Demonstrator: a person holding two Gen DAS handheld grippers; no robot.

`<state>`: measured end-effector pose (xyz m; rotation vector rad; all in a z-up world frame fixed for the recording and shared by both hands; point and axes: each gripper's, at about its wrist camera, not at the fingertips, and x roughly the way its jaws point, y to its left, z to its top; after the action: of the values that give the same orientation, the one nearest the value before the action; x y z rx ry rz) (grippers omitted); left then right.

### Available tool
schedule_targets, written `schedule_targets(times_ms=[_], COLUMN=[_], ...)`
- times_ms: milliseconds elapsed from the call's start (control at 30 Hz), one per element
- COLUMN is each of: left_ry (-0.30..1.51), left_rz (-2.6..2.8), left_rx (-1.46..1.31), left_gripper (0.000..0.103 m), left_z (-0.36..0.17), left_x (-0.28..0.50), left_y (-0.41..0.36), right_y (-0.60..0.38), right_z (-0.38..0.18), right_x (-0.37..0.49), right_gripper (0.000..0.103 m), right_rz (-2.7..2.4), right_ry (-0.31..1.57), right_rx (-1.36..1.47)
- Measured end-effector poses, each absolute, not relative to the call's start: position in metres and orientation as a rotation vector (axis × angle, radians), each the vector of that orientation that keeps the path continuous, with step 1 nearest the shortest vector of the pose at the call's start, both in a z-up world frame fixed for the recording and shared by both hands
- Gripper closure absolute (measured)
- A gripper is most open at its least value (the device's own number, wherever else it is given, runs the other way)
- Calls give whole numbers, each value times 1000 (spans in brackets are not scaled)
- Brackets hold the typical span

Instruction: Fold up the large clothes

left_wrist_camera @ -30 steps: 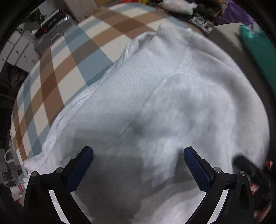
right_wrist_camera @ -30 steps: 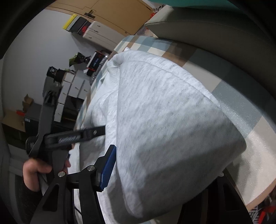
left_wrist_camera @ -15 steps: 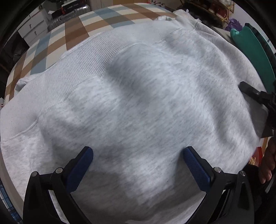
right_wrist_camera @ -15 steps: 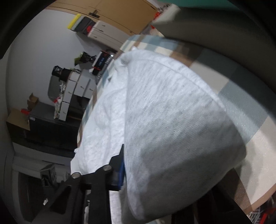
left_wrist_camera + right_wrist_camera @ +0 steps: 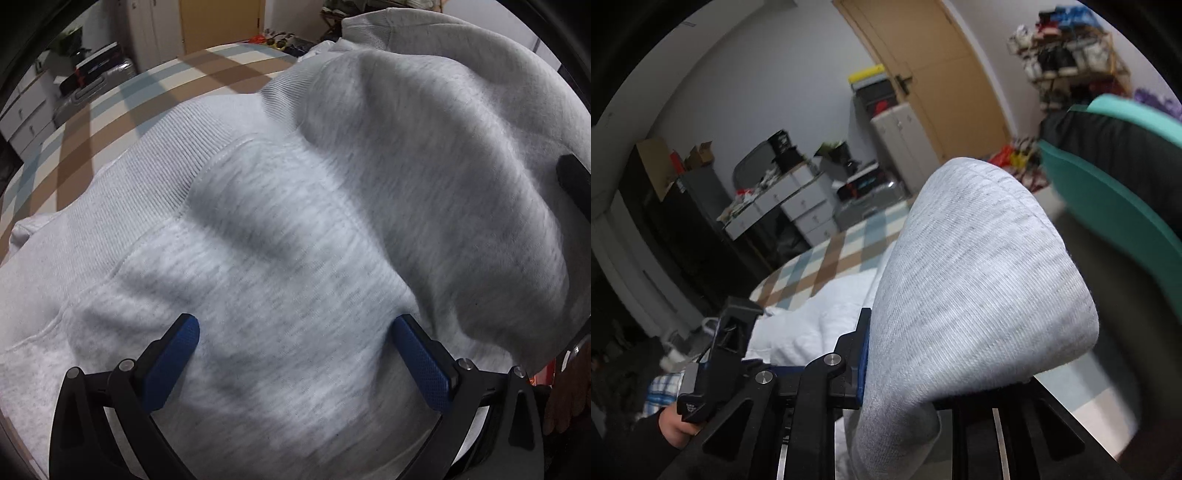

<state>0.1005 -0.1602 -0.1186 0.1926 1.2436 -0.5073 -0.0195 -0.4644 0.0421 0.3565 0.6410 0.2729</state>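
While the right gripper (image 5: 886, 354) has just closed its jaws, pinching the light grey knit sweatshirt (image 5: 295, 229), the left gripper (image 5: 295, 354) jaws stand wide above it.

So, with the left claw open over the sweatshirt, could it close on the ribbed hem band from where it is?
Probably not without moving. The left claw is open over the plain body of the grey sweatshirt; the ribbed hem band lies beyond its fingertips. Nothing blocks the way; the raised fold sits off to the right.
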Motion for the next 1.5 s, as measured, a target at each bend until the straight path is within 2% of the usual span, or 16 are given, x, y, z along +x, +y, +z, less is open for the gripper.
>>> schedule_targets(times_ms=[100,267,367,433,700,1100,1233,1367,1467,1500], left_ry=[1251,1194,1201,1248,1247,1209,1212,1113,1275,1293], left_rz=[-496,-407,-305,-275,-300,-396,-417,-333,-387,-361], left_rx=[179,116,113,118,143,122,53,28,-24,42], left_gripper=[1,1,1,1,1,1,1,1,2,2], left_z=[-110,-78,-80,-101,-128,-125,-110,-79,-112,-117], left_x=[99,68,54,59,60,91,85,63,70,63], left_y=[-158,-102,-77,-67,-101,-158,-126,-72,-59,-61], right_y=[-473,-476,-470,-468,-462,-485,-481,-474,-465,-459], right_z=[41,40,43,44,50,81,75,79,84,87], right_x=[-21,-22,-24,-26,-30,-13,-16,-17,-20,-22], right_gripper=[83,83,83,83,85,87,87,87,87,87], right_rz=[230,220,224,224,243,196,182,176,185,192], right_ry=[632,636,633,634,601,573,572,568,554,542], right_rx=[350,359,338,327,300,185,125,88,36,6])
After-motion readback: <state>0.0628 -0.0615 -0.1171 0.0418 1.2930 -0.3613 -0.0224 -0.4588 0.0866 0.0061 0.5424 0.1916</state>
